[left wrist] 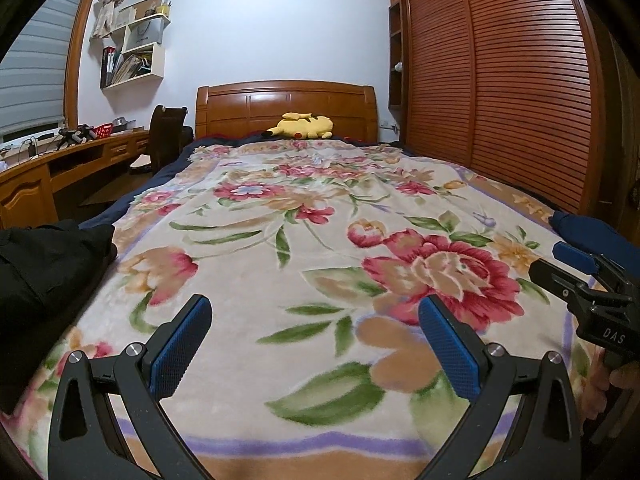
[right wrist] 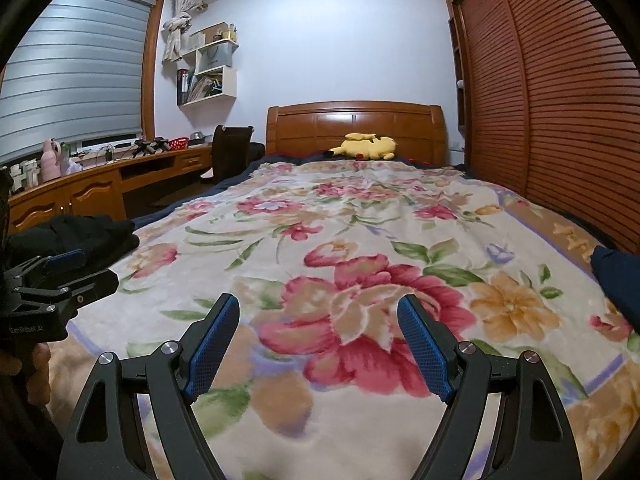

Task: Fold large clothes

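Note:
A black garment (left wrist: 44, 264) lies bunched at the left edge of the bed, also seen in the right wrist view (right wrist: 88, 232). A dark blue garment (left wrist: 592, 232) lies at the bed's right edge, also in the right wrist view (right wrist: 616, 276). My left gripper (left wrist: 316, 320) is open and empty above the floral blanket (left wrist: 280, 216) near the foot of the bed. My right gripper (right wrist: 320, 320) is open and empty above the blanket (right wrist: 360, 208), to the right of the left one. Each gripper shows at the side of the other's view.
A yellow plush toy (left wrist: 304, 126) lies by the wooden headboard (left wrist: 288, 108). A slatted wardrobe (left wrist: 500, 72) runs along the bed's right side. A wooden desk (left wrist: 60, 172) and dark chair (left wrist: 168, 136) stand to the left, with wall shelves (left wrist: 132, 52) above.

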